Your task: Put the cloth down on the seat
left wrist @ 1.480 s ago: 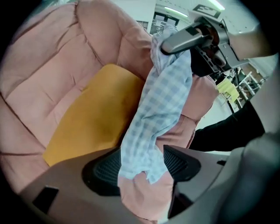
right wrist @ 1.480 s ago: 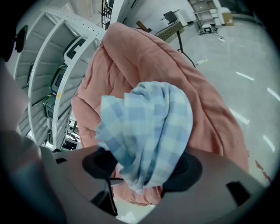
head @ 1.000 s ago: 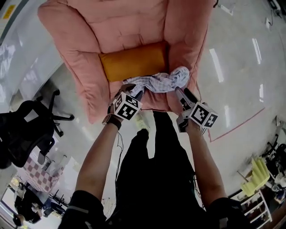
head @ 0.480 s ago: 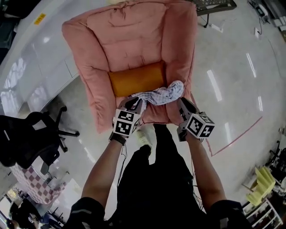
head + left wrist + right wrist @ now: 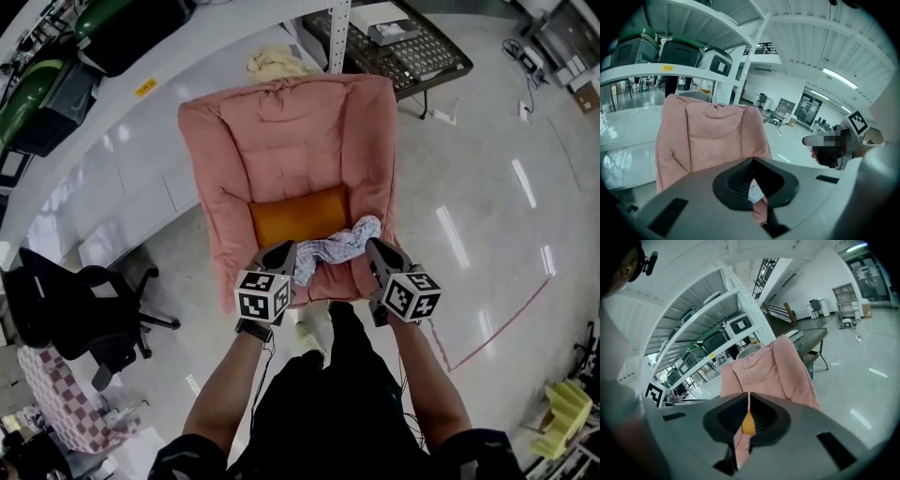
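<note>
A white-and-blue patterned cloth [image 5: 339, 248] lies crumpled on the front of the pink armchair's [image 5: 281, 141] seat, just in front of an orange cushion [image 5: 298, 217]. My left gripper [image 5: 284, 253] is at the cloth's left end, its jaws shut with nothing visibly pinched. My right gripper [image 5: 377, 251] is just right of the cloth, also shut and empty. In the left gripper view the shut jaws [image 5: 752, 161] leave a slit showing a scrap of cloth [image 5: 754, 191] below the chair back [image 5: 712, 136]. The right gripper view shows its jaws [image 5: 748, 397] shut, orange cushion [image 5: 748, 423] behind them.
A black office chair [image 5: 75, 309] stands to the left on the glossy floor. White shelving with green bins [image 5: 56, 56] runs behind the armchair, and a mesh-topped table [image 5: 412, 47] stands at the back right. A red line [image 5: 497, 328] marks the floor on the right.
Both grippers have drawn back from the cloth and their jaws have closed. The cloth stays on the seat. The head view has risen and shows more of the room.
</note>
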### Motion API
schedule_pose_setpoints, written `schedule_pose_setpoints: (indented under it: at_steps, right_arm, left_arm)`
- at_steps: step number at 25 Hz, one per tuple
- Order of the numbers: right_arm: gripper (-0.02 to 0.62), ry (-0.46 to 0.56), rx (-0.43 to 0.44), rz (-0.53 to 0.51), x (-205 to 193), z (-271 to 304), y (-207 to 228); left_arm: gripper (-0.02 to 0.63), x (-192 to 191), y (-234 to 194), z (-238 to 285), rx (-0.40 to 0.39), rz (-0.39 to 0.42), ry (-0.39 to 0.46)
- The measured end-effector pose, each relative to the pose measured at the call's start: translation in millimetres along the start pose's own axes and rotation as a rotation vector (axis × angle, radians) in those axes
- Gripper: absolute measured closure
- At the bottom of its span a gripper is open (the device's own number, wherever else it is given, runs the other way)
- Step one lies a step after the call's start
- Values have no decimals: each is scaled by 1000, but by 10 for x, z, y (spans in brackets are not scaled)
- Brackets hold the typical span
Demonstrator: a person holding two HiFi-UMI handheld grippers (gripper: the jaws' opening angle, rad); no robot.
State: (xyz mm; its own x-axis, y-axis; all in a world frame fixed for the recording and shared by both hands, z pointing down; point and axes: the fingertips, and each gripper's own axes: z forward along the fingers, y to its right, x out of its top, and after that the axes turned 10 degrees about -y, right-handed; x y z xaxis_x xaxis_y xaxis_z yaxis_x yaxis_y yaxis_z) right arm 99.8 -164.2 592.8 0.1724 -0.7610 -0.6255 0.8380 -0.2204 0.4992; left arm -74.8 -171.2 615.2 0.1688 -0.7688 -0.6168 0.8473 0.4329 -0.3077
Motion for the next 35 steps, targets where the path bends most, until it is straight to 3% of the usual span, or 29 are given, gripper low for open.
schedule_pose_setpoints:
  at_steps: [9, 21, 35]
  right_arm:
    - [586, 132, 14, -235, 517, -604, -720]
    - [591, 265, 45, -328, 1071, -1164, -1432]
    - [591, 413, 93, -439, 1602, -1715, -2163]
  left_arm:
    - [600, 475, 195, -923, 15, 7, 169]
    - [600, 1027, 462, -2079, 27, 37, 386]
    - [600, 1464, 550, -3062, 76, 86, 550]
